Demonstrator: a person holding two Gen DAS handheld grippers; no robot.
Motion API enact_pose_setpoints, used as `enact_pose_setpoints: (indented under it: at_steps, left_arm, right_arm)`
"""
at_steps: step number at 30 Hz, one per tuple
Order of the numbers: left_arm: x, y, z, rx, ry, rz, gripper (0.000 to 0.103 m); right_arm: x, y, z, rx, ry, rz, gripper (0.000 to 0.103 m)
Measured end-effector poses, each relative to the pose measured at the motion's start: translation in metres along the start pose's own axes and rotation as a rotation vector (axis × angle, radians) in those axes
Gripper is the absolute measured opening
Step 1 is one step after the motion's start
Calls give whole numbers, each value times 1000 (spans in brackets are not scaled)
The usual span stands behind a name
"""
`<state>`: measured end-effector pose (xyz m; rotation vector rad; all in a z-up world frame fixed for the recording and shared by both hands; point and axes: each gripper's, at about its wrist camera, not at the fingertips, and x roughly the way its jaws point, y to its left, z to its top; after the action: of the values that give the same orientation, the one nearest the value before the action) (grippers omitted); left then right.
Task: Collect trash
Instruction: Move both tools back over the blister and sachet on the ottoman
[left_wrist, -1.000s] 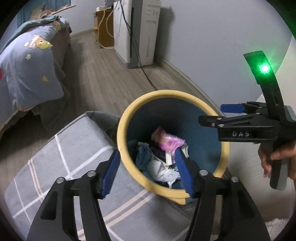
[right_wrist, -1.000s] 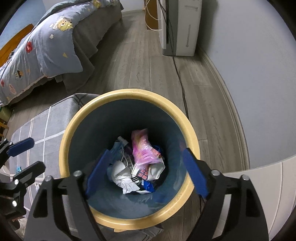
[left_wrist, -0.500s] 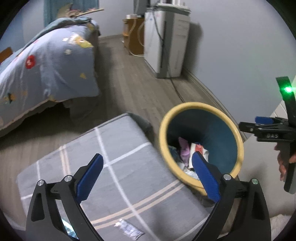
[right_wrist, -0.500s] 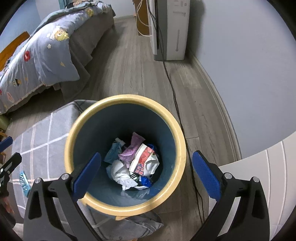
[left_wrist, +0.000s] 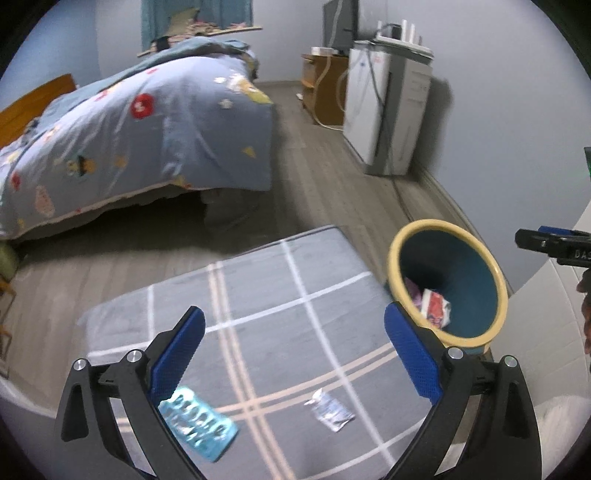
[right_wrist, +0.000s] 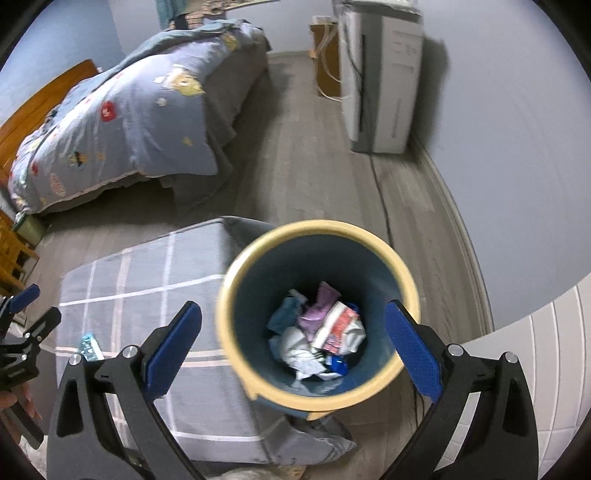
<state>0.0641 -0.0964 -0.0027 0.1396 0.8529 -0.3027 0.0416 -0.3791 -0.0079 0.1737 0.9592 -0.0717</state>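
A dark blue bin with a yellow rim (right_wrist: 408, 286) (left_wrist: 393, 254) stands on the floor beside a grey checked ottoman (left_wrist: 258, 295) (right_wrist: 147, 273). Crumpled wrappers and paper (right_wrist: 321, 336) lie inside it. On the ottoman lie a light blue blister pack (left_wrist: 197, 428) (right_wrist: 90, 347) and a small silver wrapper (left_wrist: 330, 410). My left gripper (left_wrist: 293, 354) hangs open above the ottoman, nothing between its blue pads. My right gripper (right_wrist: 293, 349) is open above the bin, empty. Each gripper shows at the other view's edge.
A bed with a blue patterned quilt (left_wrist: 129, 129) fills the left. A white appliance (left_wrist: 384, 110) with a trailing cable stands by the far wall, a small wooden cabinet (left_wrist: 325, 88) behind it. White panelled furniture (right_wrist: 554, 350) sits at the right.
Both grippers opened wide and pulled up and back from the bin. The left one swung left over the ottoman, bringing the blister pack and silver wrapper into view. A pink wrapper dropped into the bin.
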Motion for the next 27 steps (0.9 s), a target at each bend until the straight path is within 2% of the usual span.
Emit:
enact_pose_setpoints:
  at_steps: [9, 16, 22, 27]
  left_arm:
    - [-33, 57, -25, -72, -17, 79, 97]
    - [-62, 106, -51, -111, -21, 159, 97]
    - [-73, 152, -80, -208, -12, 223, 97]
    - [-67, 174, -98, -275, 8, 256, 97]
  right_arm:
    - [-22, 84, 8, -53, -31, 99, 97]
    - [-1, 170, -10, -160, 38, 155, 97]
    - [29, 233, -42, -261, 92, 158, 97]
    - [51, 247, -67, -298, 128, 100, 97]
